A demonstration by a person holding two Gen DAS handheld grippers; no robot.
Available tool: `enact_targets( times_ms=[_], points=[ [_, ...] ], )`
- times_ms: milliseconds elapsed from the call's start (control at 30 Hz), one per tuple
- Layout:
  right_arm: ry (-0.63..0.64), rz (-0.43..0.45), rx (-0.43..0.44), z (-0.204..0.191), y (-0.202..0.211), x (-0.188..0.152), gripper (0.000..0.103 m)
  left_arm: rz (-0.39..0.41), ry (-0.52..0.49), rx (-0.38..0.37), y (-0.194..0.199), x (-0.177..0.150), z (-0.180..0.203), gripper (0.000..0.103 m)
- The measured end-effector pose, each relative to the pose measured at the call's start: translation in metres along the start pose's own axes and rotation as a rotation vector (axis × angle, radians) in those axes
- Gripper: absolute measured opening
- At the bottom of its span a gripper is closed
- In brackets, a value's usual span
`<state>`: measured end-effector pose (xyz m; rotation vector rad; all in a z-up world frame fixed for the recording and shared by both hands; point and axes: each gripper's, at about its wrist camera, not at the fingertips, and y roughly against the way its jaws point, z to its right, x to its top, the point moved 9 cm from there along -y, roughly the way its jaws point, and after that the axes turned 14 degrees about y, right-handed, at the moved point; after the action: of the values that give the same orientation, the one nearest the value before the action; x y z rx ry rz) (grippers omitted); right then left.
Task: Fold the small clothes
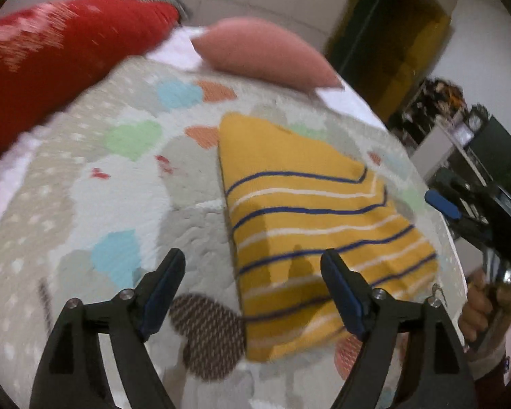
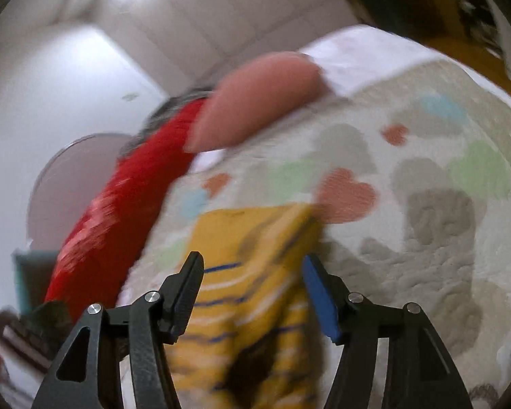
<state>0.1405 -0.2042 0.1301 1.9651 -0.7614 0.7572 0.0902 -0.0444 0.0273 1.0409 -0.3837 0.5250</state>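
A folded yellow garment (image 1: 310, 225) with blue and white stripes lies on a heart-patterned blanket (image 1: 95, 201). My left gripper (image 1: 253, 272) is open above the garment's near left edge and holds nothing. The right gripper (image 1: 441, 202) shows at the right edge of the left wrist view, held in a hand, beside the garment's right side. In the right wrist view the right gripper (image 2: 252, 272) is open over the same garment (image 2: 255, 248), which is blurred there.
A red cushion (image 1: 61, 61) and a pink cushion (image 1: 265, 54) lie at the far end of the bed. Dark shelves and equipment (image 1: 466, 136) stand to the right beyond the bed edge. A round pale object (image 2: 71, 187) stands by the wall.
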Motion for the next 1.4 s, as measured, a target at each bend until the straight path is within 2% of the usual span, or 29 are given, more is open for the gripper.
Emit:
enact_targets(
  times_ms=[133,200,300,367,400,433,500,600,833,1033,1233,1400],
  points=[
    [0.037,-0.049,0.112,-0.047,-0.005,-0.025,0.066,0.148,-0.037,0.027,0.048,-0.005,0.011,0.093],
    [-0.001,-0.084,0.077,-0.039,-0.019,-0.046,0.066,0.23,-0.064,0.057,0.069,-0.006,0.015,0.098],
    [-0.126,-0.188,-0.089,0.008,-0.034,-0.099,0.064,0.363,-0.113,0.119,0.101,-0.011,0.019,0.103],
    [-0.196,-0.137,-0.061,0.018,-0.021,-0.115,0.065,0.438,-0.156,0.147,0.116,-0.013,0.025,0.103],
    [-0.212,-0.124,-0.067,0.02,-0.014,-0.119,0.073,0.472,-0.178,0.16,0.122,-0.013,0.026,0.103],
    [-0.235,-0.132,-0.078,0.022,-0.005,-0.125,0.074,0.496,-0.197,0.17,0.126,-0.017,0.029,0.103],
    [-0.264,-0.11,-0.054,0.021,0.015,-0.132,0.074,0.502,-0.215,0.159,0.128,-0.024,0.035,0.103],
    [-0.222,-0.051,-0.103,0.013,0.049,-0.134,0.074,0.408,-0.235,0.065,0.119,-0.04,0.054,0.103],
    [-0.081,0.019,-0.211,-0.007,0.103,-0.129,0.078,0.362,-0.294,0.053,0.118,-0.065,0.083,0.103],
    [-0.062,0.014,-0.238,-0.01,0.11,-0.136,0.079,0.397,-0.302,0.045,0.132,-0.076,0.087,0.103],
    [-0.044,0.014,-0.262,-0.011,0.11,-0.138,0.081,0.441,-0.249,-0.01,0.15,-0.074,0.084,0.103],
    [-0.027,0.004,-0.267,-0.014,0.106,-0.14,0.082,0.488,-0.212,-0.013,0.162,-0.068,0.081,0.103]
  ],
)
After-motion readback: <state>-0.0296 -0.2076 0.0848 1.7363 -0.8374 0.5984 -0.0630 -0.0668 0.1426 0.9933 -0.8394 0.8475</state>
